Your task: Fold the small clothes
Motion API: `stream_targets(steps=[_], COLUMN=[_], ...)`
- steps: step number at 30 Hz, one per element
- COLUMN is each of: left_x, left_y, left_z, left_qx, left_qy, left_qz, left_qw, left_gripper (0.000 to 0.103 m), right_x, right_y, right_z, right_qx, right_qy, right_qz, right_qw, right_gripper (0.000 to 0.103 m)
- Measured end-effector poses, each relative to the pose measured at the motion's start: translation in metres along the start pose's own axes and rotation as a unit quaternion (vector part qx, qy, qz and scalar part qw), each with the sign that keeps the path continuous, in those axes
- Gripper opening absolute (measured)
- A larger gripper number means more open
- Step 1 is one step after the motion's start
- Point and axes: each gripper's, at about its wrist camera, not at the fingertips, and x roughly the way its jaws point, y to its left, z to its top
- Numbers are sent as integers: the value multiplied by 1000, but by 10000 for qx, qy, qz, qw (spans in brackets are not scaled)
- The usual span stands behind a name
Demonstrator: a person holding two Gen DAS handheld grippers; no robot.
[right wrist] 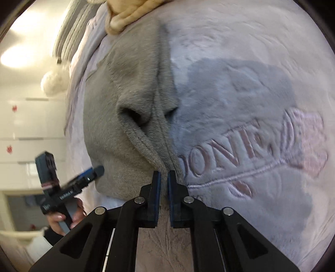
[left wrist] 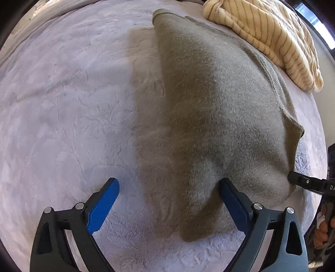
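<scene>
A grey-olive fleece garment (left wrist: 209, 104) lies spread on a pale lilac plush blanket (left wrist: 62, 104). My left gripper (left wrist: 169, 182) stands open over its near edge, with the cloth between the blue pads (left wrist: 104, 205) and neither pad pressing on it. In the right wrist view my right gripper (right wrist: 164, 173) is shut on the stitched hem of the garment (right wrist: 129, 87), which rises in folds from the pinch. The right gripper's tip (left wrist: 293, 177) shows at the garment's right corner. The left gripper (right wrist: 98, 170) appears at the left, held by a hand (right wrist: 60, 219).
A cream garment with thin brown stripes (left wrist: 272, 37) is bunched at the far end of the blanket, touching the grey one; it shows again as the cream garment (right wrist: 125, 16). Raised pink lettering (right wrist: 230, 150) marks the blanket (right wrist: 251, 83). A white fluffy ball (right wrist: 53, 83) sits off its left edge.
</scene>
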Motion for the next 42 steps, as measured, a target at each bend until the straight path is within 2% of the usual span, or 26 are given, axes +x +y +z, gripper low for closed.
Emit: stream_targets(steps=[2, 4, 5, 13, 16, 19, 20, 25, 26, 27, 29, 38, 42], left_x=[-1, -3, -3, -5, -8, -12, -13, -14, -14, -15, -17, -23, -29], left_y=[1, 1, 0, 3, 3, 5, 6, 7, 7, 7, 7, 15, 18], left_z=[-1, -2, -2, 2, 3, 5, 6, 7, 7, 8, 7, 13, 16], left_qx=[-32, 24, 56, 46, 119, 113, 100, 107, 117, 128, 159, 122, 147], left_qy=[15, -4, -11, 50, 58, 68, 76, 108, 111, 110, 96, 148, -90], left_qz=[-18, 3, 15, -59, 20, 57, 59, 83, 91, 104, 142, 180, 219], left_qw=[10000, 10000, 10000, 10000, 9999, 9999, 9999, 9999, 9998, 9998, 9997, 9997, 9996], left_gripper=[97, 97, 97, 96, 97, 96, 96, 96, 96, 96, 96, 96, 99], right_x=[-1, -11, -14, -14, -30, -49, -51, -45, -42, -39, -34, -25, -24], right_y=[-4, -12, -15, 5, 8, 2, 1, 12, 15, 16, 22, 27, 25], right_z=[-2, -10, -14, -14, -16, -18, -17, -10, -9, -8, -6, 1, 8], right_qx=[134, 208, 241, 276, 480, 774, 798, 639, 633, 624, 592, 452, 432], right_qy=[-87, -172, -206, -461, -850, -1123, -1129, -1005, -978, -956, -937, -812, -800], right_qz=[-12, -190, -246, -799, -1243, -983, -970, -1028, -1002, -965, -951, -957, -958], right_qw=[9999, 9995, 9992, 9954, 9874, 9858, 9856, 9876, 9881, 9888, 9893, 9911, 9912], right_gripper=[6, 16, 17, 20, 20, 21, 25, 25, 28, 39, 52, 60, 60])
